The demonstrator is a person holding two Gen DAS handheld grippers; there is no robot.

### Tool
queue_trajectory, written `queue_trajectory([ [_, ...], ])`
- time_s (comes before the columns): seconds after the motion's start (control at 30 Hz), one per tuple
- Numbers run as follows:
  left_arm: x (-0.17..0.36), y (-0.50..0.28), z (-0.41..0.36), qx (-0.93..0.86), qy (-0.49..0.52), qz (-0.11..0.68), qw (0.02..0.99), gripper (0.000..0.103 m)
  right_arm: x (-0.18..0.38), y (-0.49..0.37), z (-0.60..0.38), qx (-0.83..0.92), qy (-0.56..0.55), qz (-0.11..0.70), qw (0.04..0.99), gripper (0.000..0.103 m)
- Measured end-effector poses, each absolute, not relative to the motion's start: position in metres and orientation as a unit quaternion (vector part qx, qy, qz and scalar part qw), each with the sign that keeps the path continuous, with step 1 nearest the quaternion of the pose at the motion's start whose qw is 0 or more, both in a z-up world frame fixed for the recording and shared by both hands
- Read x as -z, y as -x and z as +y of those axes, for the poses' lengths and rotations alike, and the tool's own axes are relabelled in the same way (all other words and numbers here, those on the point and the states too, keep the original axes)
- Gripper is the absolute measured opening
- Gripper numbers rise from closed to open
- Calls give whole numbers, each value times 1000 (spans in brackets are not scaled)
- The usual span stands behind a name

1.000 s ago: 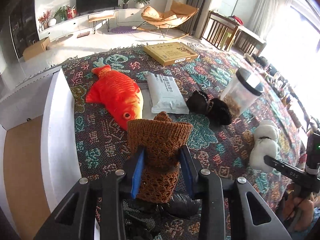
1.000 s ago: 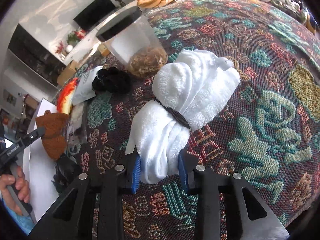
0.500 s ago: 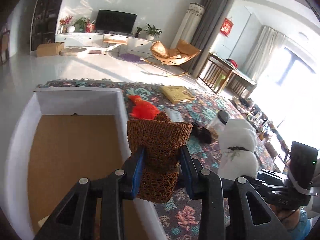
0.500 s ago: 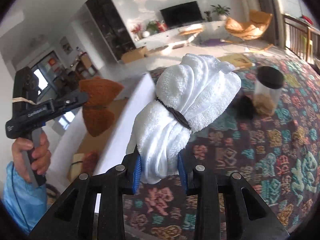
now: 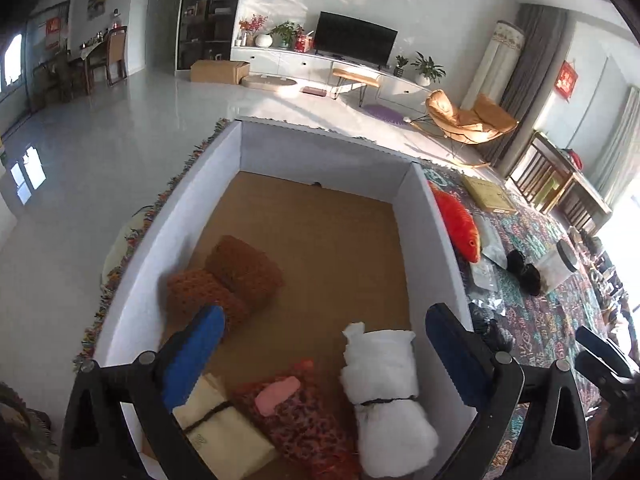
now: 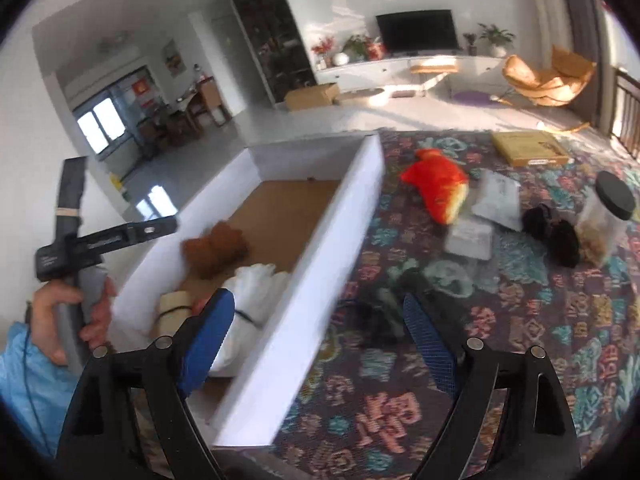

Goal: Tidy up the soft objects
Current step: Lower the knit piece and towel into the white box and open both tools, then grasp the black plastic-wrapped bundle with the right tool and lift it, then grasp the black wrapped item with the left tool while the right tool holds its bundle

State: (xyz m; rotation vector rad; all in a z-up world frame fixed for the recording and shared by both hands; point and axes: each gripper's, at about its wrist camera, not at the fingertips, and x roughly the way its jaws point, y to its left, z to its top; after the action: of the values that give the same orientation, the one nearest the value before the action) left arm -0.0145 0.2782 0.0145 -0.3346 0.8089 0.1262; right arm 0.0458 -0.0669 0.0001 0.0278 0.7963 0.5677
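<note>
From the left wrist, our left gripper (image 5: pixel 320 354) has just been opening, its fingers spread with nothing between them, above the white box (image 5: pixel 436 216); the brown knitted bundle (image 5: pixel 228 280) lies inside near the left wall, the white towel roll (image 5: pixel 384 392) by the right wall. From the right wrist, our right gripper (image 6: pixel 318 340) has likewise just sprung wide over the box's near wall, empty, probably to drop the roll inside; the red fish plush (image 6: pixel 436 184) waits outside the box.

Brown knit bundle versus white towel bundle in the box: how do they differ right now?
The brown knit bundle is rust-coloured open knit; the white towel bundle is fluffy white terry. The brown knit bundle lies by the white box's left wall, further in; the white towel bundle lies near the right wall, closer to the camera. Both are tied around the middle and lie loose on the box floor.
</note>
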Motion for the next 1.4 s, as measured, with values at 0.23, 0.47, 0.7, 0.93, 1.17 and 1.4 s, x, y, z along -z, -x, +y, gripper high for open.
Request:
queue_trajectory([
  [0.23, -22, 12, 186, 64, 127, 380, 914, 100, 82, -76, -136, -188, 29, 460, 867, 89],
  [0.47, -25, 21, 133, 104, 88, 381, 914, 100, 88, -105, -54, -250, 159, 452, 841, 86],
  [0.7, -20, 43, 100, 134, 53, 396, 907, 100, 123, -126, -23, -243, 203, 482, 817, 53],
  [0.93, 1, 55, 35, 184, -19, 413, 892, 100, 113, -97, -116, -143, 99, 485, 857, 43],
  [1.17, 72, -3, -11, 58, 21, 461, 885, 100, 113, -80, -231, 16, -47, 445, 894, 42],
  [1.4, 118, -67, 9, -115, 81, 467, 873, 100, 101, -72, -220, -9, -41, 410, 911, 42],
])
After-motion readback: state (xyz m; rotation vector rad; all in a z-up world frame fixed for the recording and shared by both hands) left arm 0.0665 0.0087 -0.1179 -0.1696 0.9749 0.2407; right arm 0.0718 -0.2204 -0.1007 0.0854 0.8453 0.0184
